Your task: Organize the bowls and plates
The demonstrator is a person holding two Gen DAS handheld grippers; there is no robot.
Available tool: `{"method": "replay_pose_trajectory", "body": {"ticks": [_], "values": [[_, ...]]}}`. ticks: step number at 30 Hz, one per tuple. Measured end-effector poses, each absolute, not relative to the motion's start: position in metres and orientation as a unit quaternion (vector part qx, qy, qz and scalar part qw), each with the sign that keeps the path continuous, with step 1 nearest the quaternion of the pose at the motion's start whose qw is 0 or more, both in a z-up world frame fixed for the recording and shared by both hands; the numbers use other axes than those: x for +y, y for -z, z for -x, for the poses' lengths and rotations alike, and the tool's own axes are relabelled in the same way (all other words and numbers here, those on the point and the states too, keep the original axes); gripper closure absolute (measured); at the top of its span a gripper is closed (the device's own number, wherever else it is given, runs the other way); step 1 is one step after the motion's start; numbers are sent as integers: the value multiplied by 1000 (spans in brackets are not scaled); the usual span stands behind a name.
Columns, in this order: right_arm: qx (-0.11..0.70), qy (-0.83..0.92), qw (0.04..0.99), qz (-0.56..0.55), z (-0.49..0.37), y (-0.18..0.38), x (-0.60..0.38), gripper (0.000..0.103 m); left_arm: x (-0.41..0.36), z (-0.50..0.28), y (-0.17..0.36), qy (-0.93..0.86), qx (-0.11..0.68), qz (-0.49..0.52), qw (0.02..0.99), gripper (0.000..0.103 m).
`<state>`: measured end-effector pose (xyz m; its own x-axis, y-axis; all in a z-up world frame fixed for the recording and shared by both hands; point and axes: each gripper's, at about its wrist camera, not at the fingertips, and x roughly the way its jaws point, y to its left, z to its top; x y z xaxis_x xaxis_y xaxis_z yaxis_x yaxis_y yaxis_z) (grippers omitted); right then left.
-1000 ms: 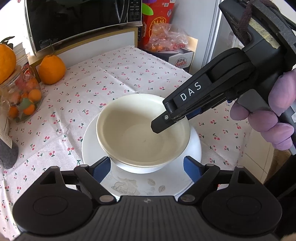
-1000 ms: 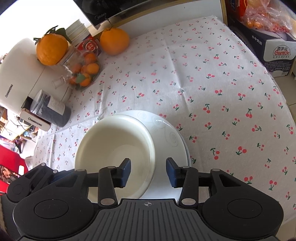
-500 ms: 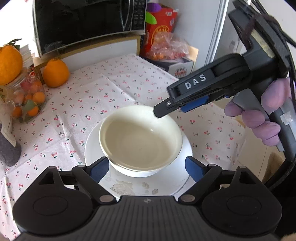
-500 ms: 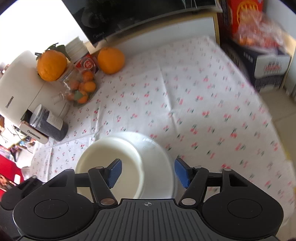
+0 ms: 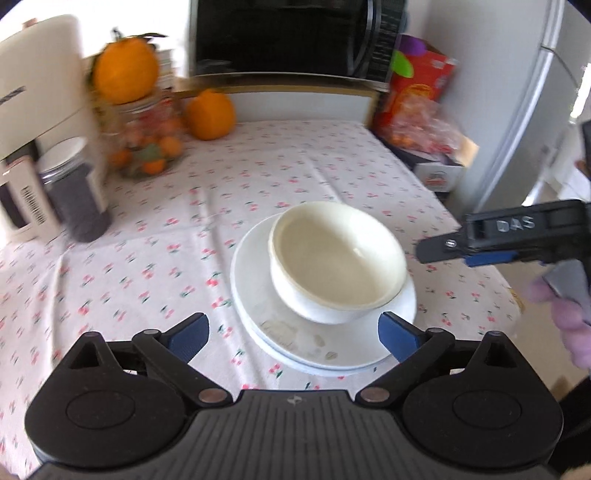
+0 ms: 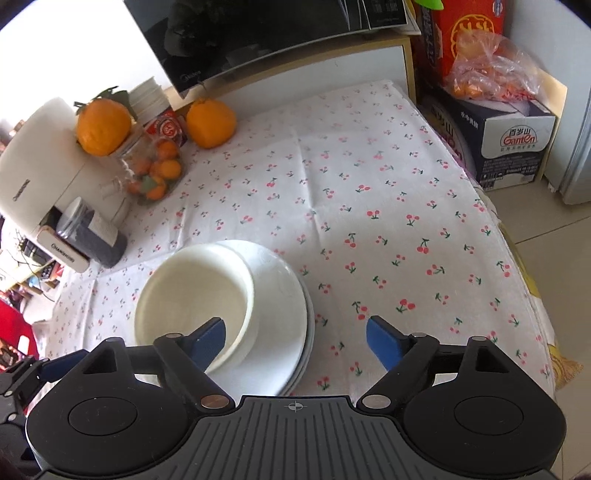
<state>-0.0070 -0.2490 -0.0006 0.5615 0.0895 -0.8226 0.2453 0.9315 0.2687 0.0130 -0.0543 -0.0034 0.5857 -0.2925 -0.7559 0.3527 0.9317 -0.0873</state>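
Note:
A cream-white bowl (image 5: 336, 258) showing a double rim sits on a stack of white plates (image 5: 317, 350) on the cherry-print tablecloth. My left gripper (image 5: 293, 334) hovers just short of the plates' near edge. Its jaws are still opening and nothing is between the pads. In the right wrist view the bowl (image 6: 192, 291) and plates (image 6: 280, 295) lie low and left. My right gripper (image 6: 295, 338) is above them with its jaws opening and nothing held. From the left wrist view, the right gripper (image 5: 447, 251) hangs clear of the bowl's right side, held by a purple-gloved hand (image 5: 569, 317).
Along the table's back left stand a large orange (image 6: 210, 123), a glass jar of small oranges (image 6: 155, 173) with another orange on top, a dark jar (image 6: 92, 236) and a white appliance (image 6: 40, 166). A microwave (image 6: 258, 33) is behind. Boxes (image 6: 509, 144) sit past the right table edge.
Both grippers pulled back and up from the bowl. The right finger left the bowl's inside and swung off to its right, jaws spreading wide. The left jaws widened slightly.

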Motion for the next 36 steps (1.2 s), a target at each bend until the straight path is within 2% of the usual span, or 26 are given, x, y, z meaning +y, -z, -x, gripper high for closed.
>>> {"method": "replay_pose_trajectory", "body": {"ticks": [7,13,22,36], "values": [[452,61,876,-158,32,-2,-235,9,-57,5,0,115,416,-22,902,1],[433,88,887,-130,53,1,-229,7,-57,11,3,68,417,-5,906,0],[437,96,889,-102,62,10,-219,6,-54,12,15,16,432,17,901,0],[453,93,883,-78,56,23,-209,6,-61,11,26,6,436,-23,899,0]]}}
